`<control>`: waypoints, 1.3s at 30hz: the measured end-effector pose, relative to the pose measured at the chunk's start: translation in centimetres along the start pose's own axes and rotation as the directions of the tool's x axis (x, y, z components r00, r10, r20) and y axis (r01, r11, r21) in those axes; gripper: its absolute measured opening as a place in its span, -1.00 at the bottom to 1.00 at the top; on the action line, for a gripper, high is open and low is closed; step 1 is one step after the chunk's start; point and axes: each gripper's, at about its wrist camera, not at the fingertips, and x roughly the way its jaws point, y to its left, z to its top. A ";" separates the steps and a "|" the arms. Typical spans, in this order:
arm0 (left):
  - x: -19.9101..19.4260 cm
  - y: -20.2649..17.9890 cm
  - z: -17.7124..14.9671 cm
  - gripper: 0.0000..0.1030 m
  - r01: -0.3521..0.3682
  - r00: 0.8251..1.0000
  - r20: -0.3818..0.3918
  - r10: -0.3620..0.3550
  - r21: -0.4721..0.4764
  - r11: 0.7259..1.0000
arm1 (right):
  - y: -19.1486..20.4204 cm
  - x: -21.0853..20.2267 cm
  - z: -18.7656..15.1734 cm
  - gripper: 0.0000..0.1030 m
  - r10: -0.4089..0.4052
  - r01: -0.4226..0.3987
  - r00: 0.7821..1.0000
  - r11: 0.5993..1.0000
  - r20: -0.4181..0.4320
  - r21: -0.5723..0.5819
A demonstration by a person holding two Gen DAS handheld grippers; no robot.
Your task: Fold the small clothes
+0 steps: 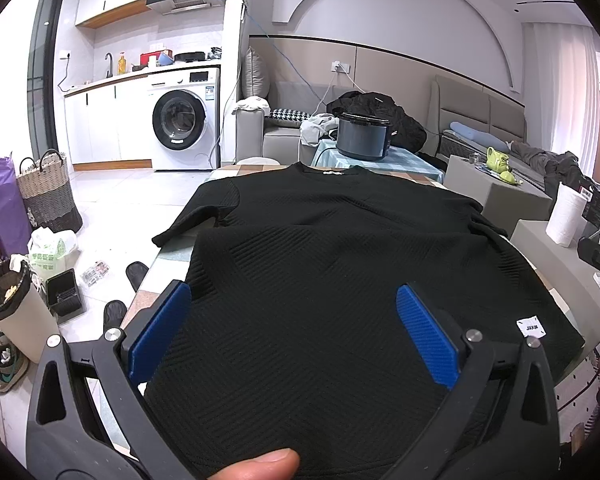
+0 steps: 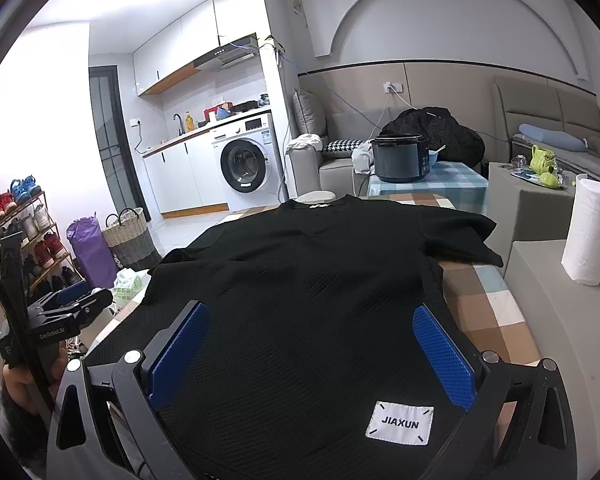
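Note:
A black ribbed T-shirt [image 1: 320, 248] lies spread flat on the checked table, collar at the far end, both short sleeves out to the sides. It also fills the right wrist view [image 2: 308, 280]. A white JIAXUN label [image 2: 400, 423] sits on its near right hem and also shows in the left wrist view [image 1: 532, 326]. My left gripper [image 1: 294, 324] is open with blue pads, over the near left part of the hem. My right gripper [image 2: 312, 348] is open over the near right part, above the label. Neither holds cloth.
The checked table [image 2: 484, 304] shows bare at the right of the shirt. A dark rice cooker [image 2: 404, 158] stands on a blue-checked stand beyond the collar. A paper towel roll [image 2: 588, 232] stands on a grey block at right. Bins and baskets [image 1: 48, 196] stand on the floor at left.

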 end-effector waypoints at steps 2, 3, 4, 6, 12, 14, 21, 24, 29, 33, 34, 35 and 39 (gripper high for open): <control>0.0 0.2 0.1 0.99 0.000 1.000 0.000 0.000 0.001 1.000 | 0.0 0.1 0.0 1.00 0.001 -0.001 1.000 1.000 -0.004 0.000; 0.0 0.2 0.1 0.99 -0.001 1.000 0.001 0.001 0.001 1.000 | -0.1 0.1 0.0 1.00 0.000 0.000 1.000 1.000 -0.004 -0.001; 0.0 0.2 0.1 0.99 0.000 1.000 0.000 0.000 0.001 1.000 | -0.1 0.1 0.0 1.00 0.000 0.000 1.000 1.000 -0.003 0.000; 0.2 0.4 0.1 0.99 0.000 1.000 0.001 0.000 0.001 1.000 | -0.1 0.1 0.0 1.00 0.003 -0.003 1.000 1.000 -0.004 0.000; 0.1 0.4 0.1 0.99 0.000 1.000 0.000 0.000 -0.001 1.000 | -0.1 0.1 0.0 1.00 0.000 0.000 1.000 1.000 -0.004 0.000; 0.1 0.3 0.1 0.99 -0.002 1.000 0.001 0.002 0.000 1.000 | -0.1 0.1 0.0 1.00 -0.002 0.002 1.000 1.000 -0.005 -0.002; 0.1 0.4 0.1 0.99 0.000 1.000 0.000 0.000 0.000 1.000 | -0.2 0.1 0.0 1.00 -0.006 0.006 1.000 1.000 -0.005 0.000; 0.1 0.4 0.1 0.99 0.000 1.000 0.001 0.000 -0.001 1.000 | -0.2 0.0 0.0 1.00 -0.005 0.005 1.000 1.000 -0.004 0.002; 0.1 0.4 0.1 0.99 0.000 1.000 0.002 0.000 -0.001 1.000 | -0.4 0.0 0.0 1.00 -0.008 0.008 1.000 1.000 -0.002 0.004; 0.1 0.4 0.1 0.99 0.000 1.000 0.001 0.000 -0.001 1.000 | -0.5 -0.1 -0.1 1.00 -0.010 0.010 1.000 1.000 -0.001 0.003; 0.1 0.4 0.1 0.99 0.000 1.000 0.002 0.000 -0.001 1.000 | -0.4 -0.2 -0.1 1.00 -0.009 0.009 1.000 1.000 0.000 0.003; 0.1 0.4 0.1 0.99 -0.001 1.000 0.002 0.001 -0.001 1.000 | -0.4 -0.2 -0.1 1.00 -0.010 0.010 1.000 1.000 -0.001 0.003; 0.1 0.4 0.1 0.99 0.000 1.000 0.001 0.000 -0.001 1.000 | -0.4 -0.3 -0.1 1.00 -0.012 0.012 1.000 1.000 0.001 0.003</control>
